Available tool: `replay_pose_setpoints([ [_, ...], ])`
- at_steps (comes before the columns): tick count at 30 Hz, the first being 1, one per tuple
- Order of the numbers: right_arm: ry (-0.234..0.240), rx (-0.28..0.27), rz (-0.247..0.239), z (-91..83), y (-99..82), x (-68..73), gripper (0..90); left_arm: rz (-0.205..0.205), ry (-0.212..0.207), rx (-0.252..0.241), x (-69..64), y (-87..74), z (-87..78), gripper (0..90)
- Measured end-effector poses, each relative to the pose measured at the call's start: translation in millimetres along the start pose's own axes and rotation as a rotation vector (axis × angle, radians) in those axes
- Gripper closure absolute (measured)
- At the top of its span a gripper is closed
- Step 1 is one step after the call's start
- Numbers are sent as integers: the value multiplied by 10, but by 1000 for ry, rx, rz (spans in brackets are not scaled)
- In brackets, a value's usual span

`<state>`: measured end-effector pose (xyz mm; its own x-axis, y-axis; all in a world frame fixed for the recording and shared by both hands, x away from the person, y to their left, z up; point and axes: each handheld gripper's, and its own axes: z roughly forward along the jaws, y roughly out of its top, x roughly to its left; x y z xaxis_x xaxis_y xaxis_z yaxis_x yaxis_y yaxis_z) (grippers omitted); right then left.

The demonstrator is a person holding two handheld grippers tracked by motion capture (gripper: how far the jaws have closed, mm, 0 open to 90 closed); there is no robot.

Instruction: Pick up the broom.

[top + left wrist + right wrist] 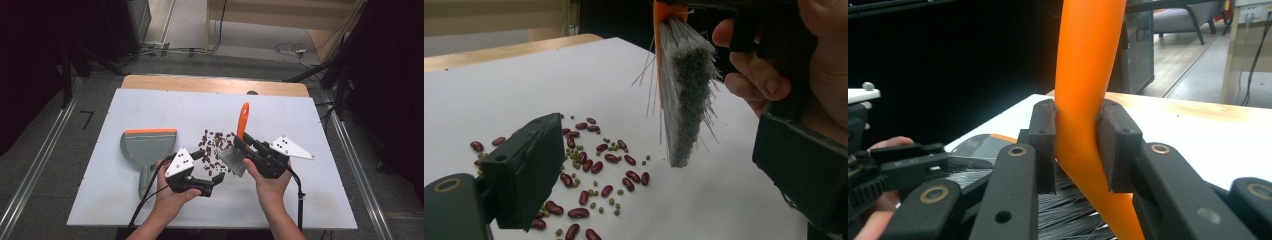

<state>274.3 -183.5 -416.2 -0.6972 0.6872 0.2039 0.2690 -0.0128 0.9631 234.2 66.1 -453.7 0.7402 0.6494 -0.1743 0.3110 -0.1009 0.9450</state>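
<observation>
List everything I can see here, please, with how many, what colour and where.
brush: one, orange handle with grey bristles, held up over the table's middle in the right gripper
dustpan: one, grey with an orange edge, lying left of the beans
red beans: many, dark red, scattered mid-table
green beans: many, small, green, mixed among the red ones
table: one, white top, wooden far edge
left gripper: one, black, fingers open, nothing between them, near the beans
right gripper: one, black, fingers shut on the brush handle
hands: two, at the near edge
</observation>
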Motion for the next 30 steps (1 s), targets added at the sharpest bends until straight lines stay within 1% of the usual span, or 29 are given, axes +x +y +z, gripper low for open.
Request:
replay_pose_setpoints([
  [3, 6, 1, 0, 23, -8, 34, 696, -5, 12, 17, -27, -13, 44, 101],
  [4, 13, 3, -3, 43, -15, 72, 696, -11, 20, 23, -49, -23, 78, 127],
  [5, 13, 3, -3, 43, -15, 72, 696, -11, 20, 23, -49, -23, 78, 131],
  [8, 30, 5, -3, 74, -25, 149, 696, -9, 39, 38, -84, -42, 123, 169],
  [10, 35, 6, -11, 86, -31, 185, 696, -10, 44, 44, -88, -46, 130, 195],
  [12, 41, 10, -16, 103, -39, 213, 696, -17, 57, 55, -103, -63, 156, 242],
  [13, 39, 11, -17, 108, -43, 226, 696, -18, 60, 57, -113, -69, 164, 282],
  [16, 46, 12, -14, 119, -47, 260, 696, -9, 69, 61, -133, -80, 173, 356],
  [17, 46, 12, -14, 119, -47, 260, 696, -7, 70, 61, -141, -83, 177, 356],
  [18, 51, 8, -14, 122, -46, 284, 696, -8, 71, 64, -146, -84, 181, 402],
  [19, 49, 6, -12, 121, -44, 297, 696, -14, 62, 61, -150, -85, 185, 412],
  [21, 54, 5, -13, 123, -42, 316, 696, -16, 58, 59, -154, -85, 188, 439],
  [23, 55, 1, -17, 127, -42, 324, 696, -24, 41, 58, -152, -85, 190, 451],
  [24, 56, 3, -15, 127, -41, 345, 696, -24, 38, 59, -152, -85, 191, 484],
  [26, 58, 1, -14, 128, -41, 355, 696, -29, 23, 55, -150, -86, 191, 521],
  [30, 55, 2, -14, 135, -47, 367, 696, -30, 26, 53, -151, -83, 188, 598],
])
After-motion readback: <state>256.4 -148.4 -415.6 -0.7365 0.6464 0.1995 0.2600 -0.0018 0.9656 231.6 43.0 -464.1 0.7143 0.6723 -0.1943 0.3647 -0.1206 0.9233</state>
